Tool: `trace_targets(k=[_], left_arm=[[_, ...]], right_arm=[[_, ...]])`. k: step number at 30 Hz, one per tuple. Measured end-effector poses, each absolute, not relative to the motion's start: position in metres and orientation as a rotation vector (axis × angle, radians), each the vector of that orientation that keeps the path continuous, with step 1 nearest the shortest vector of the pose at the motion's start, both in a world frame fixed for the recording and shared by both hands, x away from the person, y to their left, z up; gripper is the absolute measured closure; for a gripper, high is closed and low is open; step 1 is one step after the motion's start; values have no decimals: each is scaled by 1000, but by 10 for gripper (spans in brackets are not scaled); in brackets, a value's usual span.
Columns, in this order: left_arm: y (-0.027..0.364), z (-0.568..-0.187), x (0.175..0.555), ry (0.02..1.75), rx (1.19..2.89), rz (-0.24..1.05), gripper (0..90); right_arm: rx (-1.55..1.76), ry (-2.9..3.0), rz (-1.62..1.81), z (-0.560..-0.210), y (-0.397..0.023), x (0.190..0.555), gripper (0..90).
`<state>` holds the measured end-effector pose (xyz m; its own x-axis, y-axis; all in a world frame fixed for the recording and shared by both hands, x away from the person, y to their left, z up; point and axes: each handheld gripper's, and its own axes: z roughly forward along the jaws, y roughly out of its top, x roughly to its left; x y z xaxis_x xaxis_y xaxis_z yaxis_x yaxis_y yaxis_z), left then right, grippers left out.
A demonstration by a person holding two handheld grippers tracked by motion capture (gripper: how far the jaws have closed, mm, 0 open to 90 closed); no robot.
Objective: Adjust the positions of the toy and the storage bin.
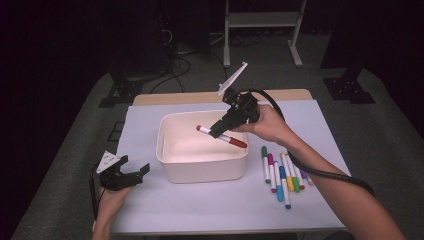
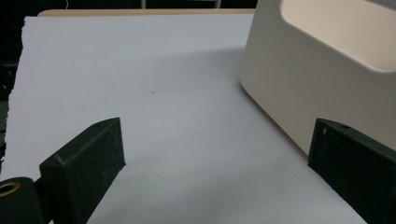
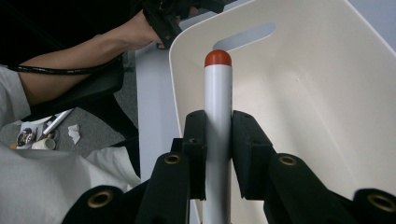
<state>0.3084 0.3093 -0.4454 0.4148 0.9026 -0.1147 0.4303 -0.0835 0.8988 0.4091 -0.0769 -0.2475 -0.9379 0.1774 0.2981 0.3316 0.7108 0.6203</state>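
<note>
White-covered table [image 1: 150,200] — cream bin [image 1: 200,167], markers [image 1: 282,175] on it.

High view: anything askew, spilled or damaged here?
Nothing stands out. The right gripper holds a red marker over the white bin, the other markers lie grouped on the mat, and the left gripper rests open.

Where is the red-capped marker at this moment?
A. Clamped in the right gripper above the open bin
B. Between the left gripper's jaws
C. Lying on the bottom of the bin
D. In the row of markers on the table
A: the right gripper is shut on the red marker over the white bin.
</note>
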Motion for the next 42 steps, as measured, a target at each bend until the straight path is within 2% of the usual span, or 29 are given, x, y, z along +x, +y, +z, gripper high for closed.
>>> trace_targets(k=[17, 42], left_arm=[[312, -446, 307, 1180, 1689, 606, 25], [314, -447, 307, 1180, 1688, 605, 25]], right_arm=[[-357, -2723, -904, -279, -32, 423, 753], [-316, -2764, -746, -308, -11, 424, 752]])
